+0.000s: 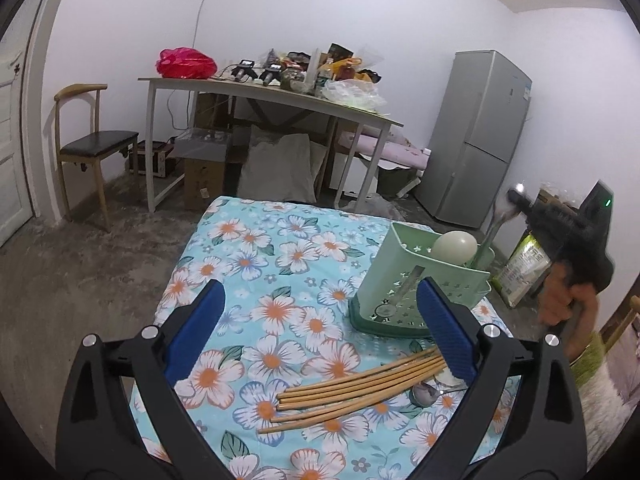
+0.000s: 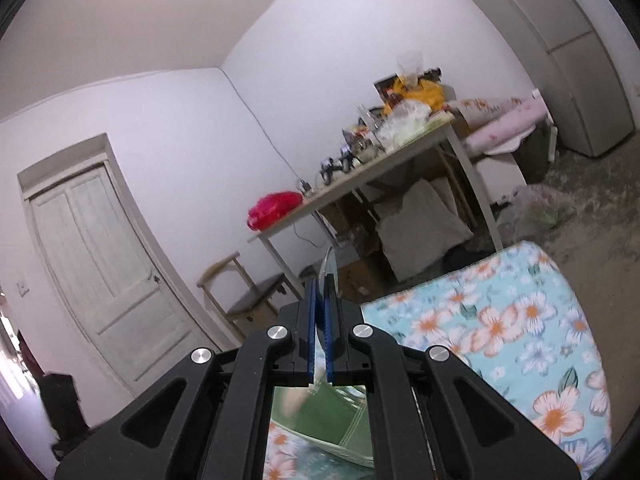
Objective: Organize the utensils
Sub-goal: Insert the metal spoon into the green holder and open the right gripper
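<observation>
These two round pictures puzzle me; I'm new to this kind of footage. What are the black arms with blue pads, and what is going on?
No robot here: a person holds a pair of tongs in each hand, and each pair carries a wide-angle camera looking along its blue pads.

The left camera shows the left tongs wide open and empty over a floral cloth. On it lie wooden chopsticks, a metal spoon and a green utensil holder that already has a pale spoon in it. At the right edge a hand holds the other tongs.

The right camera shows the right tongs shut on a thin shiny utensil, blurred, probably a metal spoon.
</observation>
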Available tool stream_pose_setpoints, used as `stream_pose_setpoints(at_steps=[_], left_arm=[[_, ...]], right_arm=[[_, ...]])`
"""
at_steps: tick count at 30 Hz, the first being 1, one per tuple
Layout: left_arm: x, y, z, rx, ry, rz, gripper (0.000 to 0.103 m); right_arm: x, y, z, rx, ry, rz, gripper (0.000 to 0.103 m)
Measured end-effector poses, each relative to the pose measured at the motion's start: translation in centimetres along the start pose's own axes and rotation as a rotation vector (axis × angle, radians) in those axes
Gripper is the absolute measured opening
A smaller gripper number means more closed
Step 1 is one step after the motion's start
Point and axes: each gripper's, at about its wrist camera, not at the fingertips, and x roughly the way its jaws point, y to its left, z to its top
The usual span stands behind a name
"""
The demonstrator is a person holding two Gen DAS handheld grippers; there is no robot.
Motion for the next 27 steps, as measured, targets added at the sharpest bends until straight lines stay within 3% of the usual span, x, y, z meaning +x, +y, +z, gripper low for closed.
stream_pose_setpoints(at_steps=[8, 21, 27], left_arm=[[0.4, 0.4, -0.1, -0.018, 0.003, 0.008, 0.093], [0.7, 0.8, -0.1, -0.035, 0.007, -0.002, 0.093], [1.1, 0.9, -0.3, -0.039, 0.013, -0.001, 0.093]], right_arm=[[0.6, -1.5, -3.2, -0.035, 0.054, -0.049, 0.004], [-3.0, -2.4, -3.9, 0.0, 0.052, -0.179, 0.008], [-4.7, -3.2, -4.0, 0.043, 0.031, -0.217, 0.035]])
